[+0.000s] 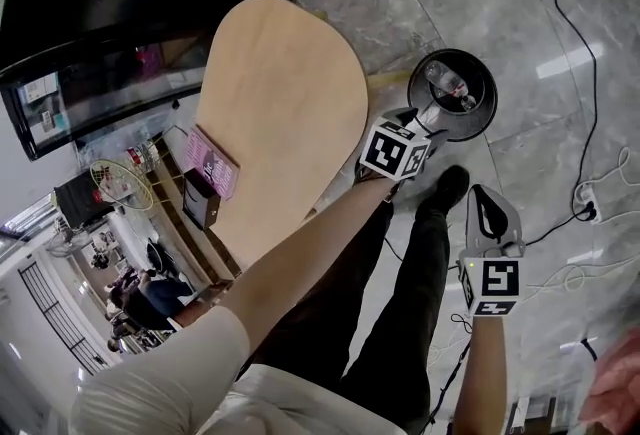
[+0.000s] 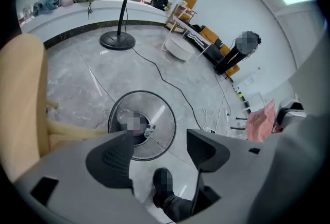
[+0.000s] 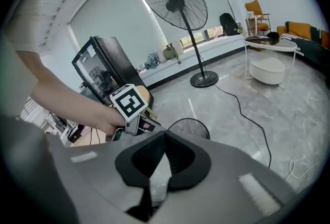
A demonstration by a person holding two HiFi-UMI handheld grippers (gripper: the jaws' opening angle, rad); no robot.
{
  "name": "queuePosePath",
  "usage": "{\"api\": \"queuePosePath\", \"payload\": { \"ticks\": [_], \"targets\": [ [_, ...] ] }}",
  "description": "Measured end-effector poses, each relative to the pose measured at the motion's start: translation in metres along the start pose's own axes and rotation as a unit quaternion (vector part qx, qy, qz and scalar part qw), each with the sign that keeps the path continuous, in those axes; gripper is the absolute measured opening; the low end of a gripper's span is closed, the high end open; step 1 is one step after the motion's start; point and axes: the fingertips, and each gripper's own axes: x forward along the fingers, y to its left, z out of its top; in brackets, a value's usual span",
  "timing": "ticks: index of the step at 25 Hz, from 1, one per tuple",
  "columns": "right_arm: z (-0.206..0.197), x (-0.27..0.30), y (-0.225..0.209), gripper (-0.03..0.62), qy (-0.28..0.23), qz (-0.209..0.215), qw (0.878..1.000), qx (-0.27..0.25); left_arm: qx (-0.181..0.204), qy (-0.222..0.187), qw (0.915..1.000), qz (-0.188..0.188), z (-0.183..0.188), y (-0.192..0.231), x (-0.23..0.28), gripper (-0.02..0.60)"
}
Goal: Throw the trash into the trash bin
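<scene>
A black mesh trash bin [image 1: 480,113] stands on the marble floor just past the wooden table's rounded end. A clear plastic bottle [image 1: 447,83] lies inside it. My left gripper [image 1: 425,121] hangs at the bin's near rim, pointing steeply down, open with nothing between its fingers. In the left gripper view the bin [image 2: 157,138] sits straight below the spread jaws of the left gripper [image 2: 157,152]. My right gripper [image 1: 487,208] hovers nearer to me, beside the person's leg, shut and empty. The right gripper [image 3: 165,138] has its tips touching in its own view, with the bin [image 3: 198,126] beyond.
The light wooden table [image 1: 280,113] carries a pink box [image 1: 210,161] at its left edge. A black cabinet [image 1: 100,23] stands behind it. Cables and a power strip [image 1: 585,213] lie on the floor at right. A standing fan's base [image 2: 117,40] sits further off.
</scene>
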Motion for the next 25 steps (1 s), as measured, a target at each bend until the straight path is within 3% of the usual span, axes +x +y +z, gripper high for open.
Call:
{"api": "queuePosePath", "payload": {
  "ticks": [8,15,21,25],
  "targets": [
    [0.07,-0.049,0.033,0.011,-0.014,0.006,1.0,-0.018,-0.001,-0.07,0.9975,-0.007,0.028,-0.046,-0.109,0.307],
    [0.133,-0.116,0.046,0.011,-0.004,0.005,0.999,-0.052,-0.01,-0.141,0.99,-0.009,0.078,-0.102,-0.217,0.287],
    [0.196,-0.161,0.09,0.011,0.007,0.043,0.994,-0.096,-0.036,-0.199,0.9794,0.01,0.093,-0.126,-0.324,0.214],
    [0.24,-0.183,0.136,0.011,0.003,0.068,0.989,-0.128,-0.059,-0.246,0.9667,0.038,0.084,-0.123,-0.408,0.17]
  ]
}}
